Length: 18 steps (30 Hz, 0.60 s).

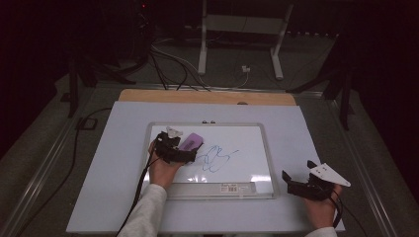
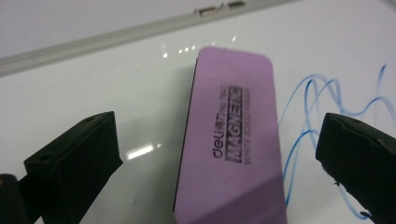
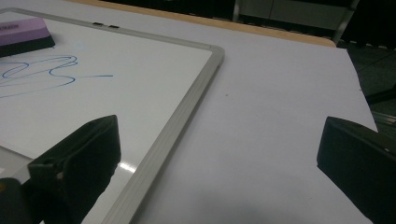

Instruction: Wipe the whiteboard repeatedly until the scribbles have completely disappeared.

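A purple whiteboard eraser (image 1: 190, 141) lies flat on the whiteboard (image 1: 247, 143), left of a blue scribble (image 1: 215, 158). My left gripper (image 1: 193, 151) is open, its jaws standing on either side of the eraser (image 2: 231, 140) without touching it. In the left gripper view the scribble (image 2: 308, 116) runs past the eraser's right side. My right gripper (image 1: 298, 173) is open and holds nothing, over the table just right of the board's lower right corner. The right gripper view has the eraser (image 3: 23, 35) at far left, the scribble (image 3: 42, 72) and the board's frame (image 3: 182, 112).
The board lies on a pale sheet (image 1: 113, 163) that covers the table; a wooden edge (image 1: 207, 97) runs along the far side. A label strip (image 1: 230, 187) sits on the board's near frame. Cables (image 1: 168, 64) and a white stand (image 1: 239, 29) are on the floor beyond.
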{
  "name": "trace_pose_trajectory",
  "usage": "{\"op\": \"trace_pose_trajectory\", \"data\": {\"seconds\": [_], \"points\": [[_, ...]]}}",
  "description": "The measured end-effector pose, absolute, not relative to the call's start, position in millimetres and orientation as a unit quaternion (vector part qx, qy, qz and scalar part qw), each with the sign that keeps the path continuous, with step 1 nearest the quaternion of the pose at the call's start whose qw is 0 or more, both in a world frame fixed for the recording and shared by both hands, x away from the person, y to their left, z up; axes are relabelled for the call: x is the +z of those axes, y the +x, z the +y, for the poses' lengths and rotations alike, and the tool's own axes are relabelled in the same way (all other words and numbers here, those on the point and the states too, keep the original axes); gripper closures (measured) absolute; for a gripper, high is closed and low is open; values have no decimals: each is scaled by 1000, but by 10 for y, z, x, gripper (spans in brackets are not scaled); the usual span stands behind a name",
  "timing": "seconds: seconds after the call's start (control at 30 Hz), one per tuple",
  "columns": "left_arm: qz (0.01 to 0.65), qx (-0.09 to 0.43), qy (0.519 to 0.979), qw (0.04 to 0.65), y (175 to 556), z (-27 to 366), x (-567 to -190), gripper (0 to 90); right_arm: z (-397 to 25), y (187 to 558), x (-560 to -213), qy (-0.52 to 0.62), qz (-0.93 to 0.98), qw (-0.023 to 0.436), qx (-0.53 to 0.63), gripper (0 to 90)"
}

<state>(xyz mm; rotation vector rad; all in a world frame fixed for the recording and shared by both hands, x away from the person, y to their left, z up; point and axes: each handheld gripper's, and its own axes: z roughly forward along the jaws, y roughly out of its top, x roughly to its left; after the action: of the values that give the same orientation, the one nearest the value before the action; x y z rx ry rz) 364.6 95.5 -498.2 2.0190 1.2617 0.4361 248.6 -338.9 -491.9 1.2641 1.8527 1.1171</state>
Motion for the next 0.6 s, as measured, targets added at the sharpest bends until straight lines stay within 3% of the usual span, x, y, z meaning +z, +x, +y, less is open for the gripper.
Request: {"op": "trace_pose_trajectory", "data": {"seconds": [0.23,0.47,0.6], "points": [[486,160,788,343,3656,906,-5036,70,-3396,2482,-4920,480,701,312,424,0],[480,168,791,339,3654,895,-5041,334,-3400,2480,-4915,479,701,314,425,0],[476,168,795,337,3651,876,-5052,405,-3408,2477,-4913,481,700,313,425,0]]}}
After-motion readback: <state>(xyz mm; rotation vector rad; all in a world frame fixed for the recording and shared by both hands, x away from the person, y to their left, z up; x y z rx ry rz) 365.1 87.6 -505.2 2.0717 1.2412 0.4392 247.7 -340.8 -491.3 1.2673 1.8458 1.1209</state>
